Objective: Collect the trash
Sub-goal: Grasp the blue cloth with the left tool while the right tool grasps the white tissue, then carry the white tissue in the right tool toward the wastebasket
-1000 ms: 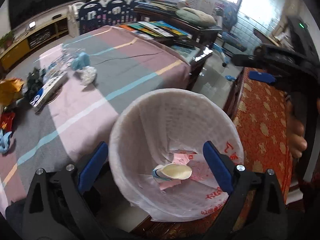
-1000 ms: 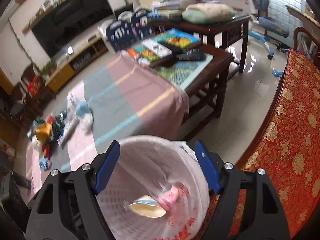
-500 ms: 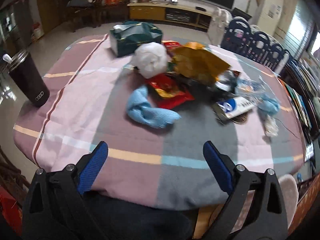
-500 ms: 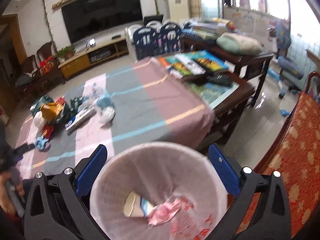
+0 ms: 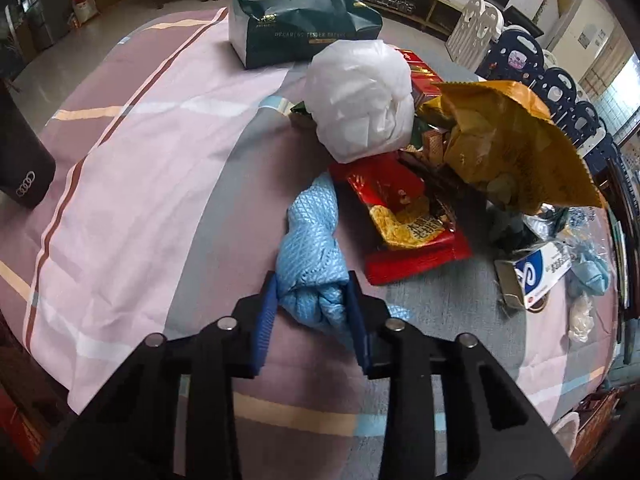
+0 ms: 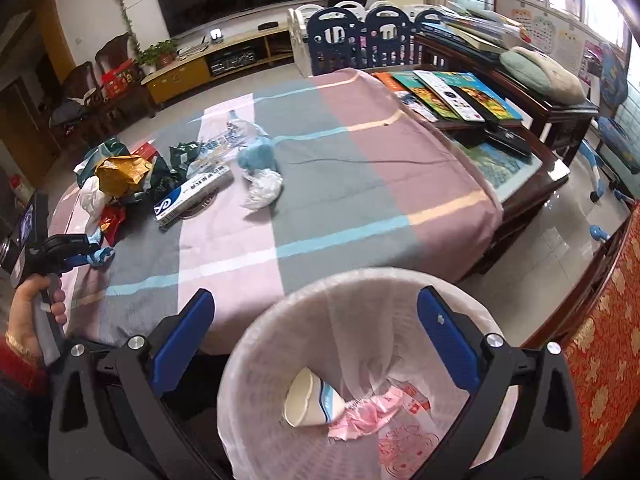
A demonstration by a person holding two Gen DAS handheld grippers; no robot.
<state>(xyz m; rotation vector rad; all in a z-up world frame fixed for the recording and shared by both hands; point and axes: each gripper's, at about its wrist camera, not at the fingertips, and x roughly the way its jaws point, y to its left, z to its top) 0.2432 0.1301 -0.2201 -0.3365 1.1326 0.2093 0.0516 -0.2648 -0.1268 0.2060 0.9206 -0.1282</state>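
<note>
**Left fingers closing on a blue cloth wad; right fingers spread above the bin**

Left wrist view, lower centre: the left gripper [image 5: 311, 312], its two ribbed blue fingers [image 5: 264, 320] closing, has the crumpled blue cloth [image 5: 312, 248] between them, both pads touching its quilted, diamond-textured folds. The cloth lies on a striped fabric tabletop [image 5: 140, 168] of pink, grey and mauve bands. Right of centre sits the litter heap: one glossy red snack wrapper [image 5: 408, 224], flat and rectangular; one crinkled yellow foil bag [image 5: 512, 148], torn open; one bunched white plastic bag [image 5: 360, 100], roughly round. One dark green tissue pack [image 5: 304, 24] stands at upper centre.

Right wrist view, bottom: the right gripper [image 6: 314, 342] hangs with its fingers spread wide and nothing between them, over one round bin [image 6: 256, 360] lined with thin white plastic. Inside lie one squashed paper cup [image 6: 308, 400] and one pink crumpled wrapper [image 6: 368, 412]. A flat white carton [image 6: 192, 196] rests on the tabletop at centre left.
</note>
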